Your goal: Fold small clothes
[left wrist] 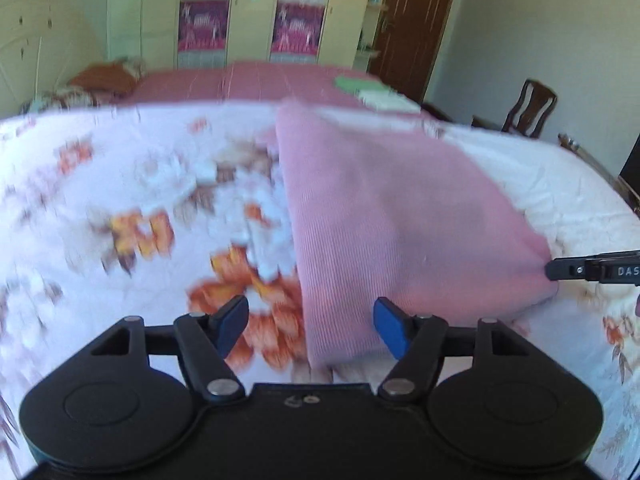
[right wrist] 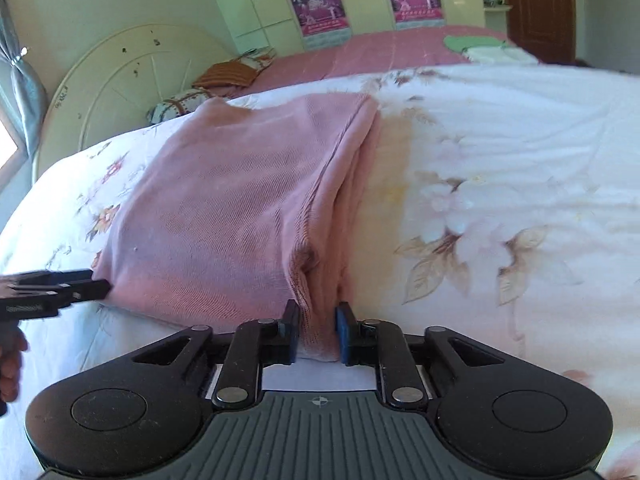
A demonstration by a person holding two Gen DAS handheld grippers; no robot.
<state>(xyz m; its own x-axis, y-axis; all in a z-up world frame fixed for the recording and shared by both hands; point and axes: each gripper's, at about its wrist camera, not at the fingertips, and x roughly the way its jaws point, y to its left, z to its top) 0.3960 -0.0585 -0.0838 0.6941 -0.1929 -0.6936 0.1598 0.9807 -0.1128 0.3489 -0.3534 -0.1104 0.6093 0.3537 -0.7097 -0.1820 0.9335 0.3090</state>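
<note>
While the garment (right wrist: 224,200) lies part-folded on the floral sheet (right wrist: 500,140) of the bed, you are mid-fold: it is a pink ribbed piece, already doubled into a rough rectangle, with its stacked edges running along the side nearest your right gripper (right wrist: 318,332).

Your right gripper has those layered edges at the near corner between its blue pads, and the pads appear to press the cloth; I judge it clamped on the garment. Your left gripper (left wrist: 310,326) stands apart, jaws wide, with the opposite near corner lying between them but not pinched.

Next move, in my judgement: close the left jaws on that corner, then lift both corners together and carry them toward the far edge, keeping the layers aligned so the stack does not splay.

Further back, a green and a white folded item (left wrist: 368,90) rest on the pink cover.

Writing: only "DAS" shows on the right gripper's finger in the left view; the rest is cut off. A compass-like mark sits on the right gripper's body. Wardrobe posters are unreadable.
</note>
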